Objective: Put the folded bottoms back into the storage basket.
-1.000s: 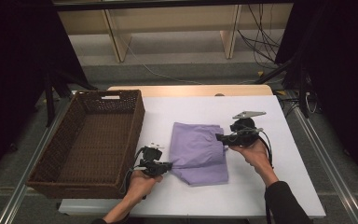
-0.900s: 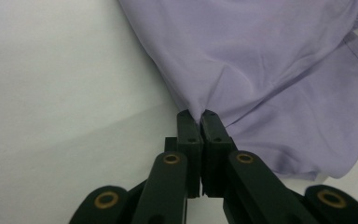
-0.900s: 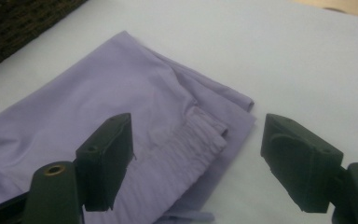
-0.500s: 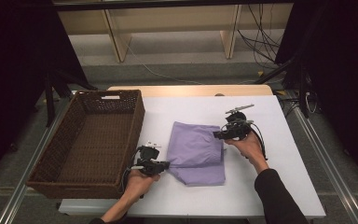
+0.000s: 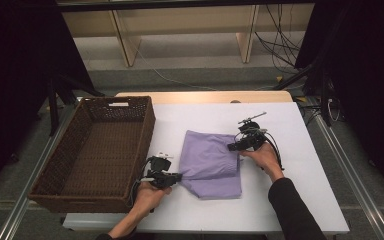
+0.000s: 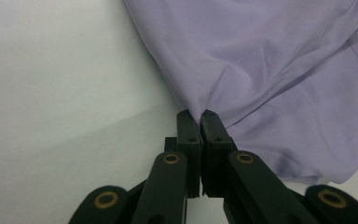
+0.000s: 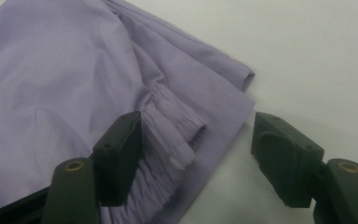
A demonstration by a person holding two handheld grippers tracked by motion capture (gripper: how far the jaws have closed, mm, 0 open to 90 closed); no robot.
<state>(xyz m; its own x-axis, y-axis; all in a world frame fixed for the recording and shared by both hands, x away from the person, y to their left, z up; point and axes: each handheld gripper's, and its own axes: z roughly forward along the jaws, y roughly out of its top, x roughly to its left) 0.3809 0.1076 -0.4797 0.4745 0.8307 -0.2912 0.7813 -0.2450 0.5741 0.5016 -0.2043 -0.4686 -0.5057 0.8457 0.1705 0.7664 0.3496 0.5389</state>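
Note:
A folded purple cloth (image 5: 210, 162) lies on the white table (image 5: 300, 200), right of centre. My left gripper (image 5: 177, 176) is shut on the cloth's left edge, and in the left gripper view the fabric (image 6: 270, 60) puckers where the left gripper (image 6: 198, 114) pinches it. My right gripper (image 5: 231, 147) sits low at the cloth's right edge. Its jaws have just been closing but still stand apart. In the right gripper view the cloth's gathered elastic hem (image 7: 177, 135) lies between the jaws of the right gripper (image 7: 196, 126), touching the left pad only.
A large dark wicker basket (image 5: 145, 125) stands on the table's left side, close to my left hand. Bare white tabletop runs to the right of the cloth and along the front edge. Shelving legs and cables lie on the floor beyond the table.
My right gripper has come left and down onto the cloth's right edge. The left gripper has held still on the left edge.

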